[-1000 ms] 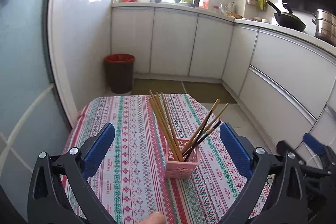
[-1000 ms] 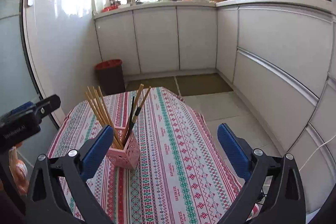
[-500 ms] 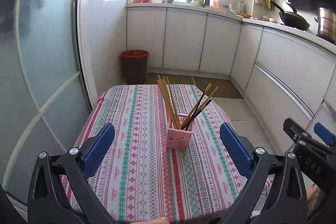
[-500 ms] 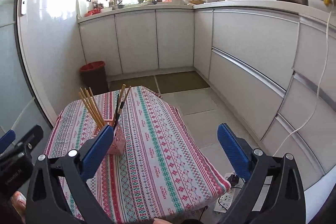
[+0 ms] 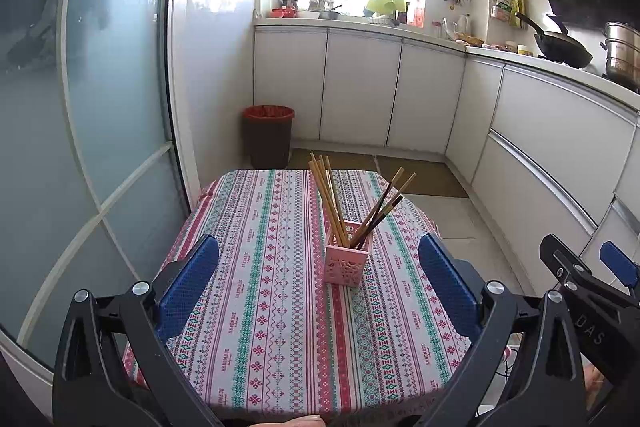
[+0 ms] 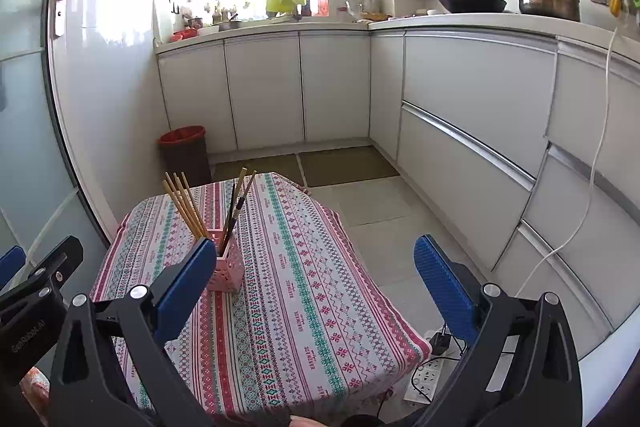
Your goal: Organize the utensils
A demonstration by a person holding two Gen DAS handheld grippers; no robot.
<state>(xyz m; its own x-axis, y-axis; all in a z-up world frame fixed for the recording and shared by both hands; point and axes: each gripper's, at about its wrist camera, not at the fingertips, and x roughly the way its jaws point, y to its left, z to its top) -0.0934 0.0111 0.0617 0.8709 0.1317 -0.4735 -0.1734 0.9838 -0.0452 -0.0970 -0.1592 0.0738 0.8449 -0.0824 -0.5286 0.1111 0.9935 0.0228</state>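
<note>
Chopsticks: two bunches stand in one pink holder (image 5: 346,263); the pale bamboo chopsticks (image 5: 327,199) lean left, the dark-tipped chopsticks (image 5: 383,207) lean right, so the bunches fork apart in a V.
Why they lean: the holder looks short against their length, so each bunch rests on the rim and tips outward; sorted by kind, which reads as tidying done or nearly done.
Holder position: on the tabletop (image 5: 256,307), about mid-width and toward the far half, well apart from every edge, so a knock would be less likely to send it to the floor.
Tabletop cover: striped patterned cloth (image 6: 304,291) drapes over the edges; nothing else lies on it in either view, so I judge no loose utensil is left to gather.
Left claw (image 5: 319,287): spread wide and holding nothing, back at the near edge of the tabletop, aimed at the holder but well short of it.
Right claw (image 6: 315,283): also spread wide and empty, off to the right side; its left finger overlaps the holder in its own view only by line of sight, not by touch.
Why held so: both are level, apart from the work and from each other, a resting pose rather than a reach.
Risk: the tall leaning sticks would lever the light holder over if brushed.
Surroundings: red-lined bin (image 5: 267,137) on the floor beyond; white kitchen cabinets (image 6: 472,115) to the right.
</note>
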